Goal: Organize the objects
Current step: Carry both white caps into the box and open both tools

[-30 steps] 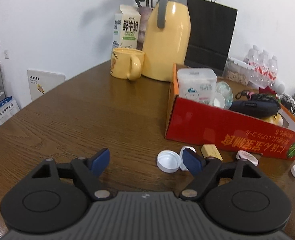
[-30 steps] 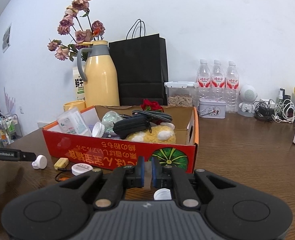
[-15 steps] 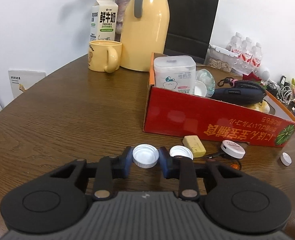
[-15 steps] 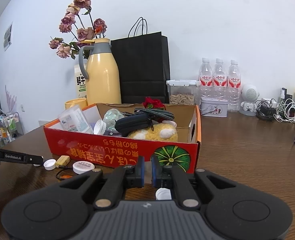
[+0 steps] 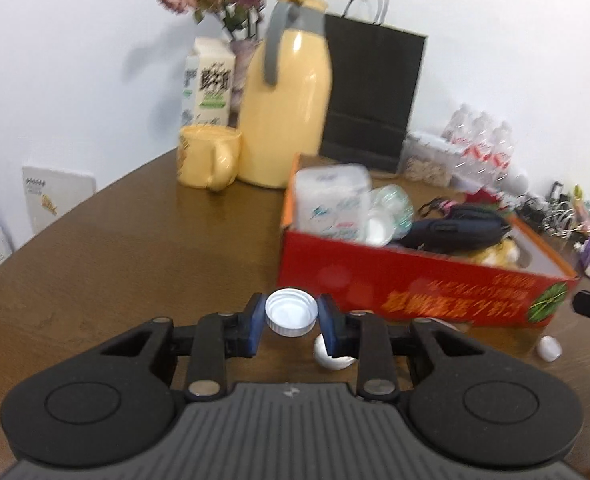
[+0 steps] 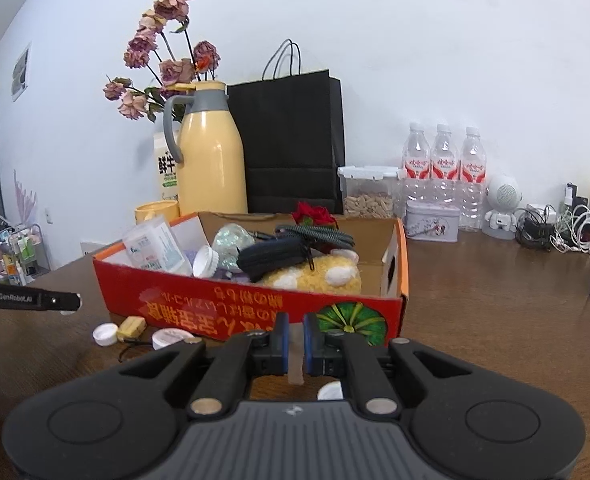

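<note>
Brown tabletop point(image 5: 135, 248) carries a red box point(image 5: 415, 280) at two o'clock. Left tongs point(image 5: 291, 322) pinch a white cap point(image 5: 291, 312), apparently lifted clear. Right tongs point(image 6: 295, 346) are closed, seemingly empty. Keep the cap level, clear the box wall, then release inside.

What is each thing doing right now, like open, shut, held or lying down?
left gripper: shut on the white cap.
white cap: held, open side showing.
right gripper: shut, holding nothing.
red box: open, with things inside.
yellow jug: upright, lid on.
yellow mug: upright.
water bottles: upright, capped.
second white cap: lying on the table.
</note>
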The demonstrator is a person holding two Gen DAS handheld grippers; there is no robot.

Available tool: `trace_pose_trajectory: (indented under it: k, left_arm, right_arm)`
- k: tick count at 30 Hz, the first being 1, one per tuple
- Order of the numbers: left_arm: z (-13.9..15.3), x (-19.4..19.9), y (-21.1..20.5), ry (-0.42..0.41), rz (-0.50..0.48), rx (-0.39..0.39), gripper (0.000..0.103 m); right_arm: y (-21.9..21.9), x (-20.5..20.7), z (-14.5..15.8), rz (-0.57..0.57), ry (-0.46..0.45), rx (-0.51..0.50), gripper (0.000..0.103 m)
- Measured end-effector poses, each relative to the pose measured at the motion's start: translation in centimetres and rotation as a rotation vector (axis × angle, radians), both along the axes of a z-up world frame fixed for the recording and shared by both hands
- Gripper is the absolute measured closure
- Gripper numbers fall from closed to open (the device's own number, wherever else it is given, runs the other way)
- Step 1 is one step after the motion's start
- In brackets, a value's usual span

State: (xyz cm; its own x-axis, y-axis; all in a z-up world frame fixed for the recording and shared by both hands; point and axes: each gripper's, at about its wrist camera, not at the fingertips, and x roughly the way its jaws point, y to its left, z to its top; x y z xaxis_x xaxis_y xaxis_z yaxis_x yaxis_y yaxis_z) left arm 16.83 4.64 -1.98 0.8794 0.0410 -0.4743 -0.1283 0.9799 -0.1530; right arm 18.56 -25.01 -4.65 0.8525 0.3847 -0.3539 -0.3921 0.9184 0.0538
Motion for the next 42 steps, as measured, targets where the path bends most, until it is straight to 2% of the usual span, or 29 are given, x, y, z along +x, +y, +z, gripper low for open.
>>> trace_pose_trajectory:
  k: [9,14,25,33,40,41,42]
  left_arm:
    - [4.1,1.8,-3.3,-0.106,-0.096,0.042,0.074]
    - [5.2,4.1,-5.2,-0.136,-0.133,0.061,0.074]
    - [4.9,9.0,-7.6,-0.137,-0.172,0.079,0.074]
    - [2.9,12.0,-7.9,-0.09,-0.19,0.084,0.074]
    - [1.9,12.4,-7.6,-0.062,-0.191,0.1,0.073]
    - [1.8,12.3,-7.7,-0.065,-0.187,0.105,0.073]
    - [1.9,12.1,-7.8,-0.07,-0.183,0.111,0.066]
  right_arm:
    - [2.5,1.0,2.8,0.068,-0.065,-0.014,0.096]
    - [4.0,2.7,4.1,0.079,-0.087,-0.028,0.096]
    - [3.8,8.2,4.6,0.012,-0.077,-0.041,0.096]
    - [1.8,10.7,2.7,-0.025,-0.011,-0.021,0.096]
    - [2.1,11.6,1.1,-0.032,0.042,-0.049,0.096]
    - [2.2,11.7,1.0,-0.033,0.046,-0.051,0.095]
    - [2.2,11.7,0.9,-0.036,0.05,-0.053,0.094]
